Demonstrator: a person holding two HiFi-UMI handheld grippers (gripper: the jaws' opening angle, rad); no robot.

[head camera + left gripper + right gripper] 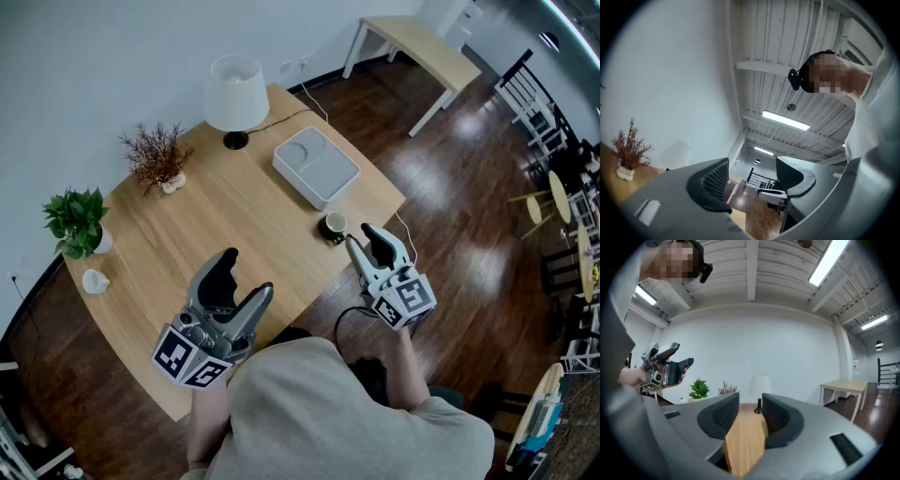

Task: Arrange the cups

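Observation:
A dark cup (pixel 333 226) with a pale inside stands near the wooden table's (pixel 225 216) right edge. A small white cup (pixel 94 280) sits at the table's far left edge. My right gripper (pixel 366 240) hovers just right of and below the dark cup, apart from it, open and empty; in the right gripper view (pixel 750 409) only tabletop shows between the jaws. My left gripper (pixel 247 274) is raised over the table's near edge, open and empty. In the left gripper view (pixel 752 176) it tilts up toward the ceiling.
A white tray (pixel 315 166) lies on the table behind the dark cup. A white lamp (pixel 235 94), a dried plant (pixel 157 155) and a green potted plant (pixel 79 223) line the far and left sides. A second table (pixel 422 52) stands beyond on the dark floor.

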